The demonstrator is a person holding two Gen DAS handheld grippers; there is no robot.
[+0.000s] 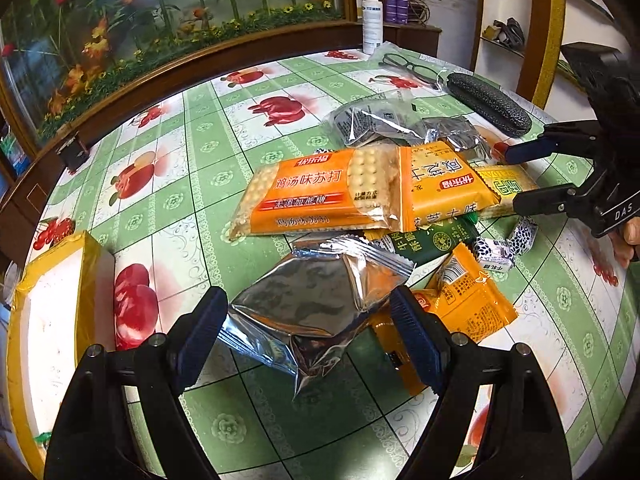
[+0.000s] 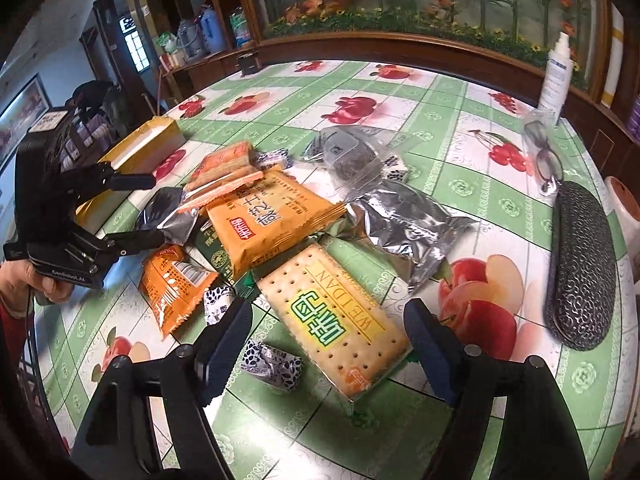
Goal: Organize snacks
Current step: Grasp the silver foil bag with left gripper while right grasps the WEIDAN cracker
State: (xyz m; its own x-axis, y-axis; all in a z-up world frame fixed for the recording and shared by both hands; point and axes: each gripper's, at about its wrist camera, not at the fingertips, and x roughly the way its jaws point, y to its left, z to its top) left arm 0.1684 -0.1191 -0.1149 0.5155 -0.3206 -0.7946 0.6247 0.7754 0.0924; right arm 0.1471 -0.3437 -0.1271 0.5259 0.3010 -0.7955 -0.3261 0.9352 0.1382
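Sitting in a loose heap mid-surface: crumpled silver foil snack pouch [image 1: 316, 308] lies between the spread fingers of the left gripper [image 1: 310, 336], jaws wide open, pads either side of it, contact unclear. Just behind it, long orange soda-cracker pack with Chinese print [image 1: 316, 196] overlaps a yellow-orange cracker pack [image 1: 448, 184]. Small orange snack sachet [image 1: 468, 300] lies just right of the foil pouch, partly under the left gripper's right finger, and a dark green wrapped bar [image 1: 436, 240] pokes out from under the cracker packs. Clear-wrapped rectangular cracker pack with green WEIDAN label [image 2: 336, 320] lies between the fingers of the right gripper [image 2: 326, 344], also wide open, gripping nothing; that pack's near end reaches almost to the right gripper's finger bases. Black-and-white patterned wrapped candy [image 2: 272, 364] sits just beside the WEIDAN pack, near the right gripper's left finger; a second one [image 2: 218, 304] lies next to the orange sachet. Second silver foil pouch [image 2: 404, 224] and a grey clear-plastic bag [image 2: 348, 152] lie at the far side of the heap. Yellow-edged cardboard box [image 1: 52, 312] stands apart at the left. Further out: black textured glasses case [image 2: 582, 264], dark-framed glasses in a clear sleeve [image 1: 408, 68], white spray bottle [image 1: 372, 20]. Surface [image 1: 208, 152] is a round table under a green-and-white checked cloth with fruit prints.
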